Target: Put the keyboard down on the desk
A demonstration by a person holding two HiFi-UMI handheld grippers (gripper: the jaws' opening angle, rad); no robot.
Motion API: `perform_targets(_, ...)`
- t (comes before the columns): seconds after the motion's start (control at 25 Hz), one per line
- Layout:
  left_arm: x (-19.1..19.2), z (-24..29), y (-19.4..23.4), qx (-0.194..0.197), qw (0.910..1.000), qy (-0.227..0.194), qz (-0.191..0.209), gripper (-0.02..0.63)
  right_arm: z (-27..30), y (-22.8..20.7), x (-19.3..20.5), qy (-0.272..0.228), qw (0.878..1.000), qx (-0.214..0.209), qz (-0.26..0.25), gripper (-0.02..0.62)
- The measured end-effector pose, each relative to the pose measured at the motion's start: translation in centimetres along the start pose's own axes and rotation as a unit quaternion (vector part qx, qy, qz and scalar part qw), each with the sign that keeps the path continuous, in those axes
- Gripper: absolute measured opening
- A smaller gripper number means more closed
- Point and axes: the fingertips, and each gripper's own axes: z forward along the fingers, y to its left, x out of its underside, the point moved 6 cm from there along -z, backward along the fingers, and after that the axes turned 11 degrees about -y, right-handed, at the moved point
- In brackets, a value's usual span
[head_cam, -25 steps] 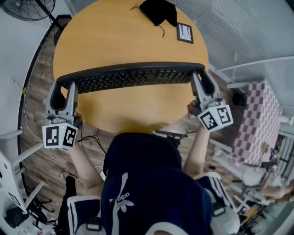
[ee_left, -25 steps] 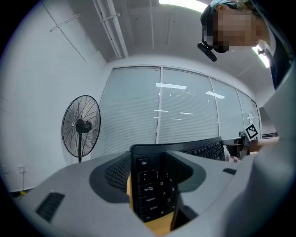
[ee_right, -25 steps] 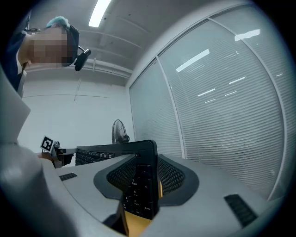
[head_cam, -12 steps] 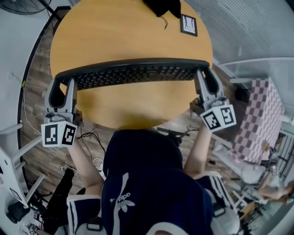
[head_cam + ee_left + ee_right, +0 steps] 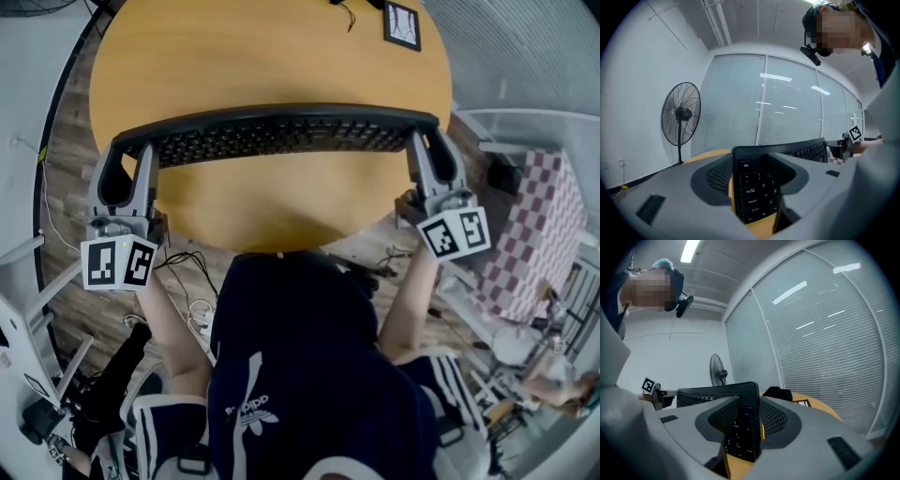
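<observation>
A long black keyboard (image 5: pixel 277 131) hangs over the round wooden desk (image 5: pixel 272 56), held by both ends with its keys tilted toward me. My left gripper (image 5: pixel 127 159) is shut on the keyboard's left end (image 5: pixel 752 187), where the Esc and Tab keys show between the jaws. On the right end (image 5: pixel 740 430), my right gripper (image 5: pixel 427 141) is shut too, with the numpad keys between its jaws. From these views I cannot tell how far the keyboard is above the desktop.
A small framed marker card (image 5: pixel 401 23) lies at the desk's far right, beside a black cloth (image 5: pixel 776 392). A standing fan (image 5: pixel 680 117) is beyond the desk's left side. A checkered cloth (image 5: pixel 530 234) and clutter stand at the right, and cables (image 5: pixel 187 281) lie on the floor.
The keyboard and both grippers have drifted slightly up in the head view, still held the same way. The view has shifted, and the black cloth has slipped out of the top of the frame.
</observation>
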Motion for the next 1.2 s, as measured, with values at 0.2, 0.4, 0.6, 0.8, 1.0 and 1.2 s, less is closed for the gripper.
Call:
perform_targets(0.2, 2.6, 0.6, 0.6, -0.003, 0.9996, 0.026, -0.011, 0.224, 0.6, -0.7, 2.4, 0.022, 1.000, 0.006, 0.011, 0.130)
perform_targets(0.4, 4.9, 1.5, 0.7, -0.009, 0.9985, 0.050, -0.019, 0.224, 1.2, -1.7, 4.4, 0.044, 0.999, 0.013, 0.016, 0.130)
perform_targets(0.6, 7.5, 2.3, 0.9, -0.011, 0.9965, 0.078, -0.025, 0.224, 1.6, -2.7, 7.0, 0.068, 0.997, 0.020, 0.026, 0.131)
perform_targets(0.8, 9.9, 2.6, 1.4, -0.009, 0.9937, 0.105, -0.037, 0.224, 1.9, -3.2, 9.2, 0.087, 0.995, 0.026, 0.042, 0.130)
perform_targets(1.0, 11.6, 2.5, 1.6, -0.016, 0.9907, 0.128, -0.044, 0.224, 2.1, -3.4, 10.8, 0.107, 0.993, 0.030, 0.046, 0.130)
perform_targets(1.2, 12.4, 2.9, 1.3, -0.017, 0.9888, 0.142, -0.042, 0.224, 1.6, -4.2, 12.3, 0.114, 0.990, 0.042, 0.064, 0.130)
